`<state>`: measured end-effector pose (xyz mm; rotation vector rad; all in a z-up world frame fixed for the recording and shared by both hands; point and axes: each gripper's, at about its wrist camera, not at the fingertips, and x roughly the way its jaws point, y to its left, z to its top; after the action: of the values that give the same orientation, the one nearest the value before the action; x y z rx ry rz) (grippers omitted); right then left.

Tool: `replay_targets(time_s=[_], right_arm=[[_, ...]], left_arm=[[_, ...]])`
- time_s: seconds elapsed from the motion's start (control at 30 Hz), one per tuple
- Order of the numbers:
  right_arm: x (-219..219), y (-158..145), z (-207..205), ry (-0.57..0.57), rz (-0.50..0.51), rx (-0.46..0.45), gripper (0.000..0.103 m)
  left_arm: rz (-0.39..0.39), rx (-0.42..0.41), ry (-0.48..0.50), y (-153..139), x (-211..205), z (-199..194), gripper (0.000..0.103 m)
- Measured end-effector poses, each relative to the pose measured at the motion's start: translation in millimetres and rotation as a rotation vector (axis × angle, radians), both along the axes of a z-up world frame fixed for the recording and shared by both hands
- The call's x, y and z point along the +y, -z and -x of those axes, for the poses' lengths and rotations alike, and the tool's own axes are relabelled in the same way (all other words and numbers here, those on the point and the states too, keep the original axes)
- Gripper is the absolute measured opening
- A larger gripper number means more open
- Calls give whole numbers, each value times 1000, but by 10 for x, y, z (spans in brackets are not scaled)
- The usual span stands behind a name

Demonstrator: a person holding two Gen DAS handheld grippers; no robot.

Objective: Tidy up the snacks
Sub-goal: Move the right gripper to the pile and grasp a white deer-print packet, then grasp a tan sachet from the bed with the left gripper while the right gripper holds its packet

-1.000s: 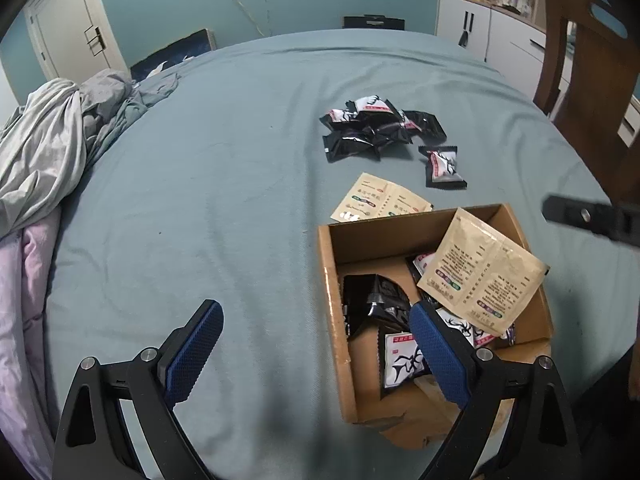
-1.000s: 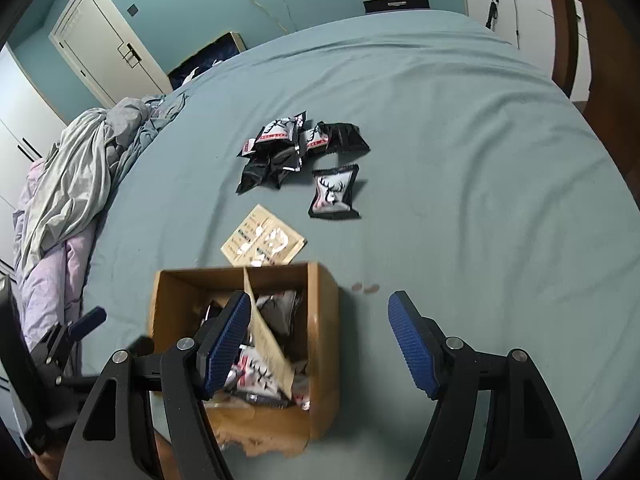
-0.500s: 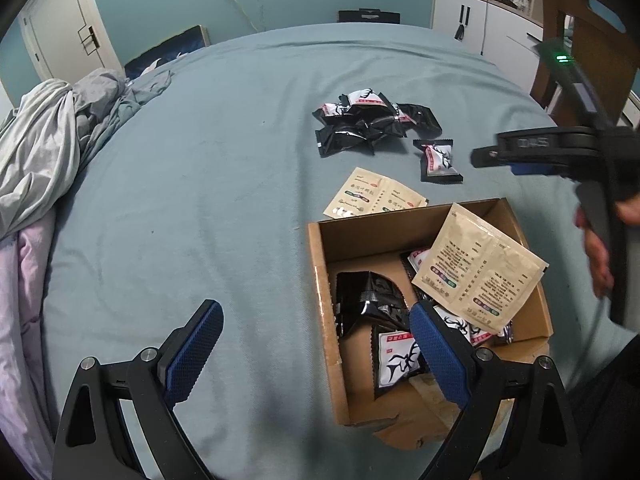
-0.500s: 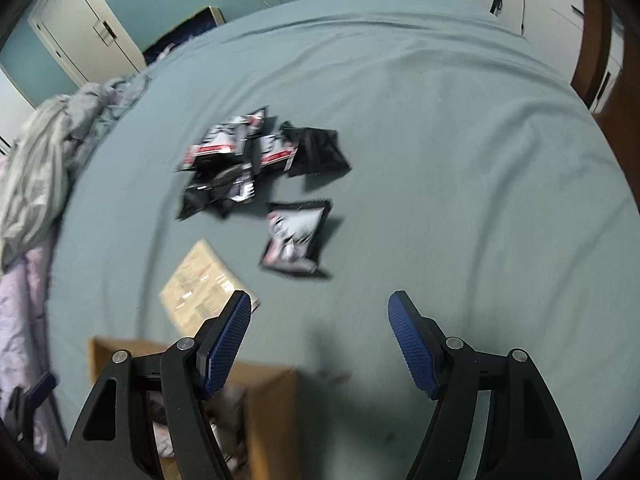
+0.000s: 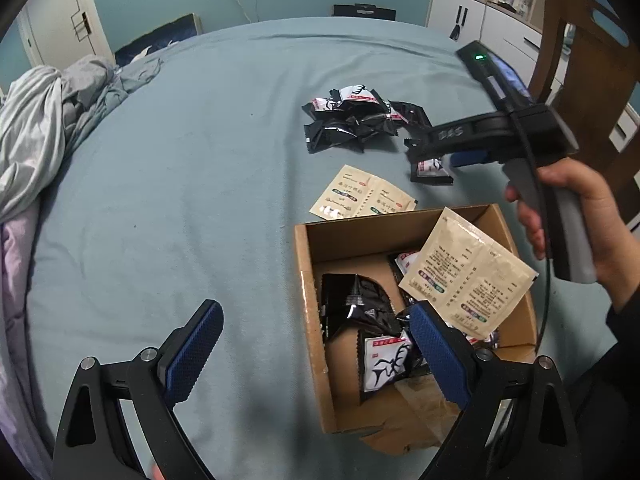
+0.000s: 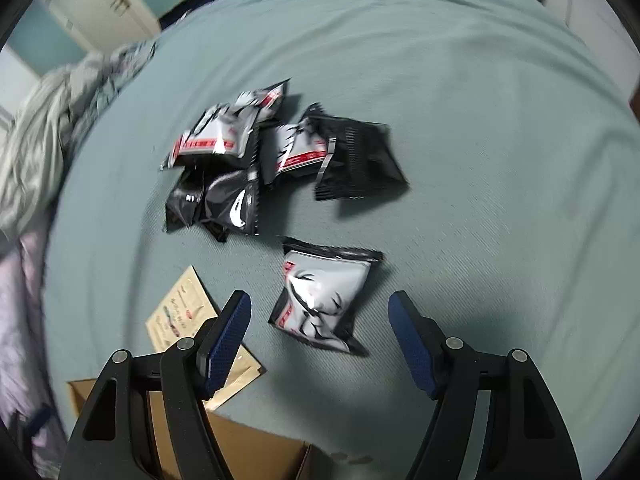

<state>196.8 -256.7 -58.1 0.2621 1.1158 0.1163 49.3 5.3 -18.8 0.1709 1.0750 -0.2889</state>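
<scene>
Since a second ago the right gripper (image 6: 320,320) has swung away from the cardboard box (image 5: 308,280) and out over the bedsheet (image 5: 180,180), and now hangs above a single black-and-white snack packet (image 6: 324,300), its jaws spread wide with the packet lying between them, untouched. At far left, around nine o'clock, crumpled bedding (image 5: 36,132) is bunched; the left gripper (image 5: 316,344) sits at six o'clock, jaws spread and empty, its right finger over the box. A beige sachet (image 5: 364,196) lies flat just beyond the box at twelve o'clock; the heap of dark packets (image 6: 260,160) lies farther on. Judging from the soft sheet and slick wrapper, a shallow closing could pinch cloth with the packet, or the packet could slide out. The left view alone shows the box's contents, several packets and a second leaning sachet (image 5: 468,276); the blurred right view alone shows the target centred between the fingers (image 6: 228,332).
</scene>
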Motion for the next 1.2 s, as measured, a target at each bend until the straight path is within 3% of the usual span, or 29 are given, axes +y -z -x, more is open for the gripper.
replay_targets(time_s=[0.17,0.2,0.27,0.43,0.57,0.83,0.93,1.07,1.2], right_arm=[[148,83,-90,-35,67,6,70],[166,81,-96,-36,72,3,66],[181,104,-108,-35,94,3,42],[158,20,-45,3,95,-38,34],[104,-138,170,42,59,-82,34],[139,-731,1075,60,-24,-174,34],[93,-824,1442,96,-30,-219,34],[-110,-760,1880,175,-46,-230,34],[-310,-704,2057,258,-103,-224,34]], left_arm=[[10,11,-5,2,8,-2,96],[9,11,-6,2,8,-3,96],[6,8,-7,-2,9,1,96],[4,2,-4,-8,-6,10,96],[7,10,-6,7,13,3,96],[10,1,51,-169,-26,-220,96],[1,4,66,-236,-119,-402,96],[27,62,78,-219,-307,-718,98],[23,198,50,34,-517,-1146,98]])
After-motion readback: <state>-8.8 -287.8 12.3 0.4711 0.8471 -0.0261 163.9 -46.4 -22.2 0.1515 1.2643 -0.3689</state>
